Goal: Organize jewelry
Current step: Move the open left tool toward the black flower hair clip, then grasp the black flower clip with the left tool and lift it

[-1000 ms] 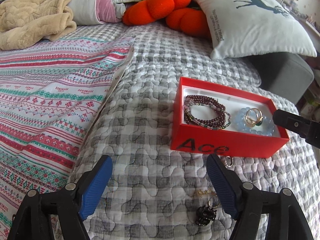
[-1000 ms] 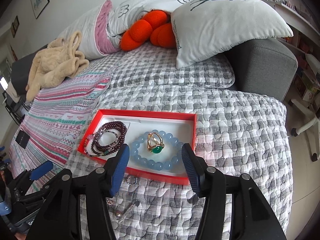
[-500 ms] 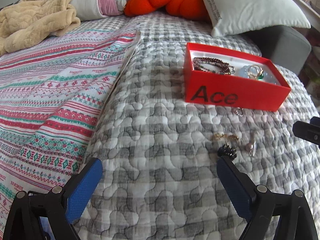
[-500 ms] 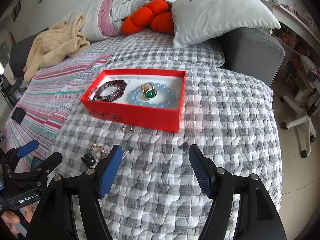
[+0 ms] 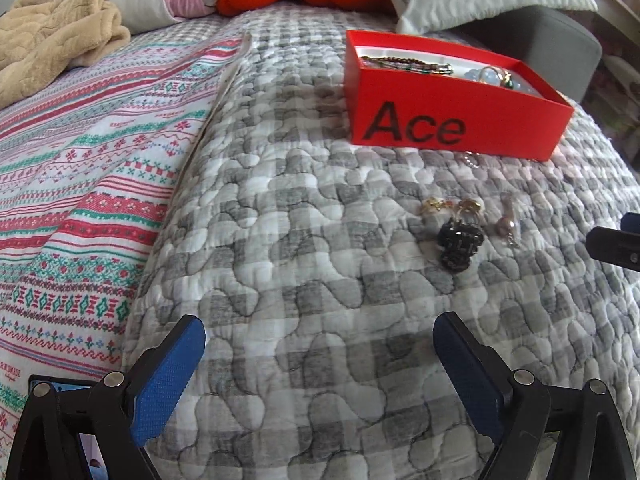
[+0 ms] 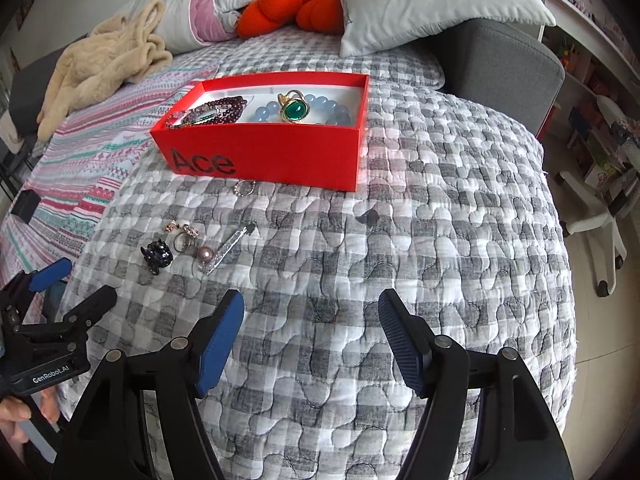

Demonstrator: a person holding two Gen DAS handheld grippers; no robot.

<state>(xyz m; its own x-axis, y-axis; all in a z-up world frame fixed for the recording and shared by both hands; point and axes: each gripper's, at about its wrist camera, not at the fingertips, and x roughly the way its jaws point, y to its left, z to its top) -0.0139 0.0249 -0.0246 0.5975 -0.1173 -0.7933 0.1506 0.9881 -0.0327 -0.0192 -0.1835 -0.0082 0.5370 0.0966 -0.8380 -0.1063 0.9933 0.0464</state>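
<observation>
A red "Ace" box sits on the grey checked quilt. It holds a dark bead bracelet, a pale blue bead bracelet and a green-stone ring. Loose on the quilt in front of the box lie a black ornament, small gold earrings, a pearl pendant, a silver bar clip and a small ring. My left gripper is open and empty, low over the quilt. My right gripper is open and empty.
A striped patterned blanket covers the bed's left side. A beige fleece, orange cushion and grey pillow lie at the back. A grey sofa arm and a white chair base are at right.
Both grippers have pulled back from the red box toward the bed's near edge and dropped lower. The loose pieces on the quilt now lie ahead of both grippers. Both stay open.
</observation>
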